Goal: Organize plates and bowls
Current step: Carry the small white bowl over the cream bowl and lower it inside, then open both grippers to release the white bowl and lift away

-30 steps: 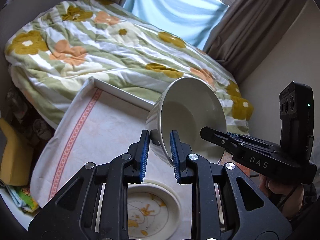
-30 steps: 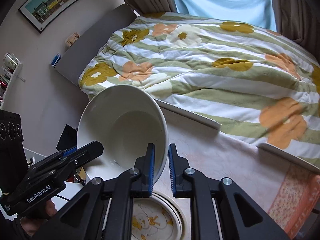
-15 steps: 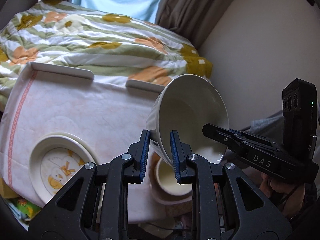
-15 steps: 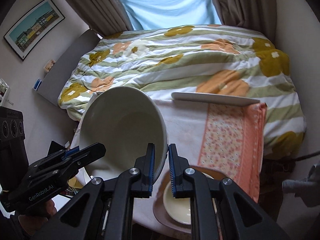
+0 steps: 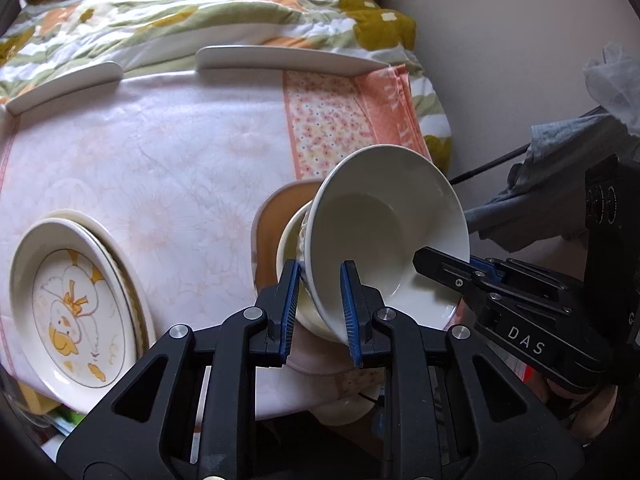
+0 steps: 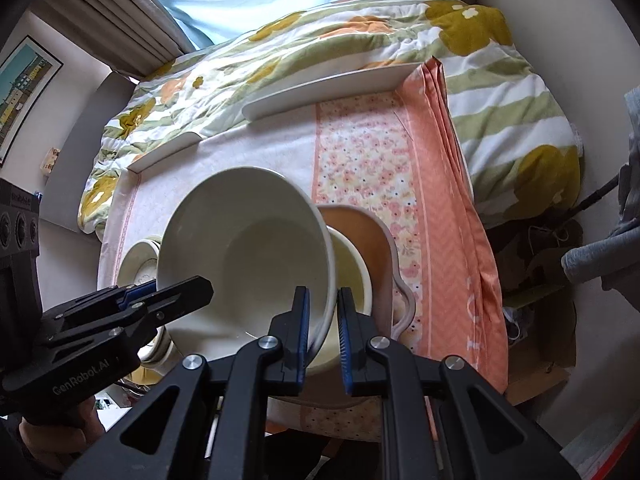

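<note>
A large white bowl (image 5: 384, 236) (image 6: 256, 256) hangs tilted between both grippers. My left gripper (image 5: 320, 312) is shut on its near rim, and my right gripper (image 6: 322, 322) is shut on the opposite rim. Right beneath it a smaller cream bowl (image 6: 352, 276) (image 5: 288, 240) sits in a brown dish (image 6: 360, 228) (image 5: 272, 216) on the table's near right side. The right gripper (image 5: 440, 264) shows at the right of the left wrist view, the left gripper (image 6: 192, 292) at the left of the right wrist view. A stack of plates with a duck picture (image 5: 76, 304) lies at the left.
The table wears a pale pink cloth (image 5: 180, 152) with an orange flowered border (image 6: 432, 200). White rails (image 5: 288, 58) edge its far side. Behind lies a bed with a flowered quilt (image 6: 320, 44). Clutter and grey cloth (image 6: 600, 260) sit off the table's right edge.
Both grippers carried the white bowl to the right and down, from above the duck plates to just over the cream bowl in the brown dish. The bowl stayed gripped throughout.
</note>
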Demonstrator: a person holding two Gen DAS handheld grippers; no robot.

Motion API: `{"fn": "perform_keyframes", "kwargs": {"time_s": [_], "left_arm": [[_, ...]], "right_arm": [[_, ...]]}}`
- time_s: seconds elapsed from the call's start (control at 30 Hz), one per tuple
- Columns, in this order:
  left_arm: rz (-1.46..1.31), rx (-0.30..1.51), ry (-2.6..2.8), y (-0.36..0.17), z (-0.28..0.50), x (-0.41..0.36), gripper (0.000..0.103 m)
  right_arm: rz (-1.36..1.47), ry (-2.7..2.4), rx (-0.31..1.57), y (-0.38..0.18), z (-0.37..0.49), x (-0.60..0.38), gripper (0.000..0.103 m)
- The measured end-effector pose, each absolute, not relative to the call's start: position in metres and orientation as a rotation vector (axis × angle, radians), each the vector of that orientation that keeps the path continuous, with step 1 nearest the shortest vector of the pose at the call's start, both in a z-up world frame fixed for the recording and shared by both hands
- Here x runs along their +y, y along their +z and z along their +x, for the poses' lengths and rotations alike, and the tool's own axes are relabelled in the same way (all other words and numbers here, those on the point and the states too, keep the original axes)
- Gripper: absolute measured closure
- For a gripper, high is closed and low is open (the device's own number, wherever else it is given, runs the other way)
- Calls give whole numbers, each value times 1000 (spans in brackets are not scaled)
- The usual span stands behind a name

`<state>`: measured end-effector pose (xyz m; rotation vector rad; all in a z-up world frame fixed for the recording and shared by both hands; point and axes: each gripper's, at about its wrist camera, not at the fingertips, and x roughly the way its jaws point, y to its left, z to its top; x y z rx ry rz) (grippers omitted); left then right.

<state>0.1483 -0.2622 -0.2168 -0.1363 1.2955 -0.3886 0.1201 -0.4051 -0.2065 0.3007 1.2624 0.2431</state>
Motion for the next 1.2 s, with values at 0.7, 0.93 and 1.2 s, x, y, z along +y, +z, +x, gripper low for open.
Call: {"fn": "perform_keyframes", "kwargs": {"time_s": [0.7,0.93,1.2], "left_arm": [[258,1286,-348,-242,143,-298,84],[296,1278,-335,-243,144,-298,84],[321,1263,-334,-244,142,-299,84]], "right_arm": [[158,165,1253,-226,111,-395,91],[156,154,1254,-226,110,-394,91],[160,146,1244,-225,108,-393,91]]}}
